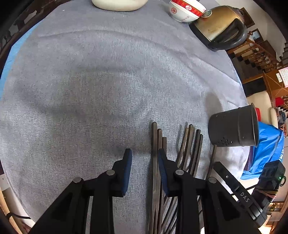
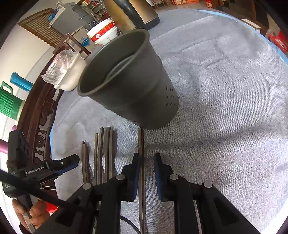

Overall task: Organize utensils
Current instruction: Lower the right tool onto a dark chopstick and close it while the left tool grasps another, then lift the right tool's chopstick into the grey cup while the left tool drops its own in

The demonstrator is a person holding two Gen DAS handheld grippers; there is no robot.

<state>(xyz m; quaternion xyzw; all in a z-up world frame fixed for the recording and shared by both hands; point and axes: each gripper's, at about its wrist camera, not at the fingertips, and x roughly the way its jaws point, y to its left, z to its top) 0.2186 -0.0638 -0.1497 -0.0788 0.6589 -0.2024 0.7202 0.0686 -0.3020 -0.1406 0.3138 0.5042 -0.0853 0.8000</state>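
Observation:
Several dark chopsticks (image 1: 187, 149) lie side by side on the grey cloth. A dark perforated holder cup (image 1: 234, 126) stands just beyond them; it also shows in the right wrist view (image 2: 129, 82). My left gripper (image 1: 144, 153) is open, its right finger over the left chopsticks. My right gripper (image 2: 146, 158) is open, with a single chopstick (image 2: 141, 144) lying between its fingers, close to the left pad. The other chopsticks (image 2: 103, 151) lie to its left. The left gripper (image 2: 59, 166) appears at the left edge there.
A red-and-white bowl (image 1: 185, 9) and a brass kettle (image 1: 221, 27) stand at the far edge of the round table. A white dish (image 1: 118, 4) sits at the far middle. A bagged white container (image 2: 68, 72) sits near the carved table rim (image 2: 38, 126).

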